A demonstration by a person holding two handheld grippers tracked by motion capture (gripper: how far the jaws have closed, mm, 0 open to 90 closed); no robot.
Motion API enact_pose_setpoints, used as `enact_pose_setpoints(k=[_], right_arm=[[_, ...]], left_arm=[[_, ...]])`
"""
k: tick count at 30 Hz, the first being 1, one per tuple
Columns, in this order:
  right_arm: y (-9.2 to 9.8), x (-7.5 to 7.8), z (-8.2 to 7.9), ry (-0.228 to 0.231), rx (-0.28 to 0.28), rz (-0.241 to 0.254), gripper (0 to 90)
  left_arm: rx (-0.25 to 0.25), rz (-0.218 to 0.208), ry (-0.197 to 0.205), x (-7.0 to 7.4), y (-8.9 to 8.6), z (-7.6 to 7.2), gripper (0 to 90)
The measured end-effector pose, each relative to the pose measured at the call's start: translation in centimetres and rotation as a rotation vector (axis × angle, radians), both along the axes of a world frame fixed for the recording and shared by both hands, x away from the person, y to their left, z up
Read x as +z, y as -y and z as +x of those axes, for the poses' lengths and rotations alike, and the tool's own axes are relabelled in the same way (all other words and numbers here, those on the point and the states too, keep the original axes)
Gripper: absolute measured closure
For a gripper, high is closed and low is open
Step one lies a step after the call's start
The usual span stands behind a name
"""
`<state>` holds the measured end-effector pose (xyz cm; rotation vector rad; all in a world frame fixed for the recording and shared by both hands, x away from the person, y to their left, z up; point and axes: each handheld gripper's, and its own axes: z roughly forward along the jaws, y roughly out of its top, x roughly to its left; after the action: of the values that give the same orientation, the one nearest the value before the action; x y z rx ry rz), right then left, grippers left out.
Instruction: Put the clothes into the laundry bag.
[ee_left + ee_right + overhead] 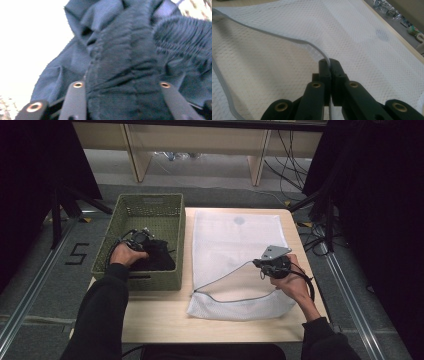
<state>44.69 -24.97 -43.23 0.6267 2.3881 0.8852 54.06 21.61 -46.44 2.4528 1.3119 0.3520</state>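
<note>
1. Left of centre in the high view, a green basket (pixel 150 212) sits on the table (pixel 155 320).
2. The left gripper (pixel 141 239) is inside the basket — its jaws spread around dark cloth (pixel 120 75).
3. Right of centre, the right gripper (pixel 260 263) is pinched tight on the grey zipper edge (pixel 294 41) of a white mesh bag (pixel 225 240) — its mouth lifted apart.

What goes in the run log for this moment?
left gripper: open around dark garment in green basket | right gripper: shut on mesh bag edge
</note>
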Motion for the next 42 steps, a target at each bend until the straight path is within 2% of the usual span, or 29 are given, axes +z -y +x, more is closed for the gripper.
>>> enact_pose_setpoints(k=[2, 4, 5, 7, 8, 9, 11, 12, 13, 14, 15, 16, 17, 18, 20, 22, 23, 24, 25, 26, 27, 28, 29, 30, 31, 32, 33, 36, 42], right_arm=[[0.0, 0.0, -0.1, -0.008, -0.017, 0.008, 89.9], [0.0, 0.0, 0.0, -0.001, 0.000, 0.000, 89.9], [0.0, 0.0, 0.1, 0.001, 0.005, -0.005, 89.9], [0.0, -0.1, 0.1, -0.002, 0.002, -0.004, 89.9], [0.0, -0.1, 0.1, -0.002, 0.002, -0.003, 89.9], [0.0, -0.1, 0.1, -0.002, 0.002, -0.002, 89.9], [0.0, -0.1, 0.1, 0.000, 0.004, -0.003, 89.9], [0.0, -0.1, 0.1, 0.000, 0.002, -0.002, 89.9], [0.0, -0.1, 0.1, 0.000, 0.002, 0.000, 89.9], [0.0, 0.0, 0.1, 0.000, 0.001, 0.000, 89.9], [0.0, -0.1, 0.0, -0.001, 0.003, -0.002, 89.9], [0.0, 0.0, 0.1, 0.017, 0.009, -0.015, 89.9], [0.0, -0.1, -0.1, -0.018, -0.004, -0.003, 89.8], [0.0, -0.1, -0.1, -0.020, -0.005, -0.002, 89.9], [-0.1, 0.0, -0.1, 0.001, -0.002, -0.003, 89.9], [-0.1, -0.1, -0.2, -0.017, -0.008, 0.000, 89.9], [0.0, 0.0, -0.2, -0.015, -0.005, 0.000, 89.9], [0.0, 0.0, -0.2, -0.012, -0.005, 0.001, 89.9], [0.0, 0.0, -0.1, -0.006, -0.002, 0.003, 89.9], [0.0, 0.1, -0.1, -0.009, -0.001, 0.001, 89.9], [0.0, 0.1, -0.1, -0.009, -0.002, 0.000, 89.9], [0.0, 0.0, -0.1, -0.010, -0.005, 0.005, 89.9], [0.1, 0.1, 0.0, -0.007, 0.003, 0.003, 89.9], [0.0, 0.1, 0.0, -0.016, -0.002, 0.006, 89.9], [0.0, 0.2, 0.1, -0.005, 0.005, 0.000, 89.9], [0.0, 0.2, 0.0, -0.017, -0.003, 0.004, 89.8], [0.0, 0.2, 0.1, -0.006, 0.003, 0.002, 89.9], [-0.1, 0.5, 0.2, -0.012, -0.005, 0.016, 89.9], [-0.1, 1.2, 0.4, 0.009, 0.002, 0.025, 89.9]], left_arm=[[0.059, -0.013, 0.036, 0.1, -0.2, 0.1, 64.0], [0.075, -0.017, 0.045, 0.0, -0.2, 0.1, 63.3], [0.066, -0.027, 0.015, -0.1, -0.1, 0.2, 59.4], [0.048, -0.026, -0.004, -0.1, 0.0, 0.2, 48.7], [0.055, -0.033, 0.003, -0.2, 0.1, 0.1, 43.9], [0.043, -0.022, -0.003, -0.2, 0.0, 0.1, 36.7], [0.036, -0.006, -0.015, -0.5, -0.1, 0.1, 27.8], [0.040, -0.009, -0.032, -0.7, -0.1, 0.1, 22.4], [0.035, -0.003, -0.040, -0.8, -0.2, 0.1, 20.3], [0.069, -0.018, -0.050, -1.1, 0.0, -0.1, 20.2], [0.047, -0.001, -0.041, -1.2, -0.1, 0.1, 19.3], [0.046, -0.005, -0.044, -1.5, -0.2, 0.2, 18.3], [0.062, -0.008, -0.050, -1.8, -0.1, 0.2, 17.0], [0.042, -0.004, -0.053, -2.0, -0.1, 0.4, 16.8], [0.051, -0.003, -0.044, -2.1, -0.2, 0.4, 20.3], [0.061, -0.053, -0.047, -2.0, -0.5, 0.4, 32.7], [0.066, -0.046, -0.043, -1.9, -0.6, 0.4, 42.0], [0.057, -0.051, -0.042, -1.8, -0.7, 0.3, 46.6], [0.075, -0.052, -0.040, -1.7, -0.5, 0.2, 50.2], [0.062, -0.045, -0.026, -1.6, -0.5, 0.2, 52.9], [0.098, -0.056, -0.033, -1.4, -0.3, 0.0, 56.0], [0.065, -0.034, -0.010, -1.1, -0.5, 0.1, 58.5], [0.066, -0.038, 0.005, -0.9, -0.4, 0.0, 61.4], [0.068, -0.047, 0.030, -0.5, -0.4, -0.2, 63.6], [0.064, -0.048, 0.041, -0.2, -0.5, -0.3, 65.4], [0.059, -0.056, 0.056, 0.2, -0.6, -0.4, 66.5], [0.061, -0.068, 0.073, 0.6, -0.8, -0.5, 67.9], [0.070, -0.135, 0.119, 1.9, -1.2, -0.9, 69.2], [0.057, -0.218, 0.227, 5.4, -1.6, -2.1, 70.1]])
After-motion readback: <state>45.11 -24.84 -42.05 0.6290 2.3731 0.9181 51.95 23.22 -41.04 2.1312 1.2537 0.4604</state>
